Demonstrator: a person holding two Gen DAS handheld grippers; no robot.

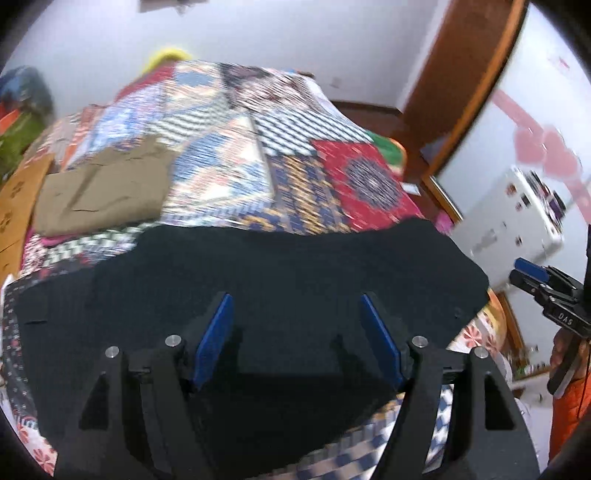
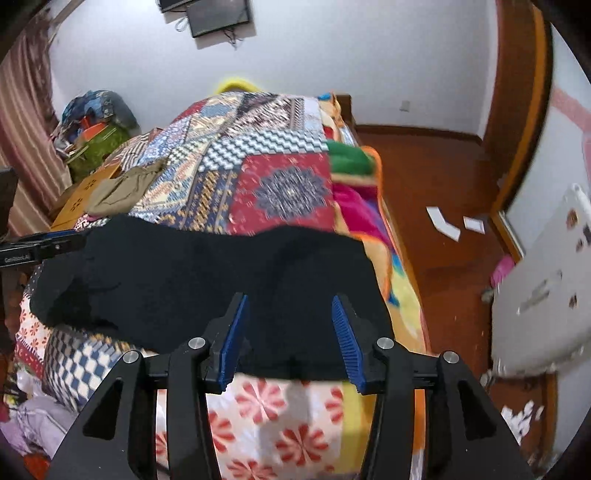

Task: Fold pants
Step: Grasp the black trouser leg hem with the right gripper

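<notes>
- Both sets of jaws stand wide apart and hold nothing: the left gripper (image 1: 297, 338) and the right gripper (image 2: 288, 339) each show blue pads with a clear gap between them.
- Black pants (image 1: 258, 280) lie on a bed (image 2: 288, 184) covered by a patchwork quilt (image 1: 229, 166) of red, blue, white and orange patches.
- White walls close the room; a red-brown wood floor (image 2: 436, 177) runs along the bed's right side, with a few white scraps on it.
- A dark screen (image 2: 218, 16) hangs on the far wall, and a striped curtain (image 2: 26, 110) falls at the left.
- A white cabinet (image 2: 543, 288) stands right of the bed, beside a wood door frame (image 1: 469, 85).
- A folded tan garment (image 1: 99, 192) rests farther up the quilt, left of centre, apart from the pants.
- In the left wrist view the pants fill the space in front of and under the jaws; whether the pads touch the cloth cannot be told.
- In the right wrist view the near edge of the pants lies between the jaws, the cloth spreading ahead and to the left.
- Their long axis runs across the bed, left to right, near its foot.
- Motion blur hides which end is the waist.
</notes>
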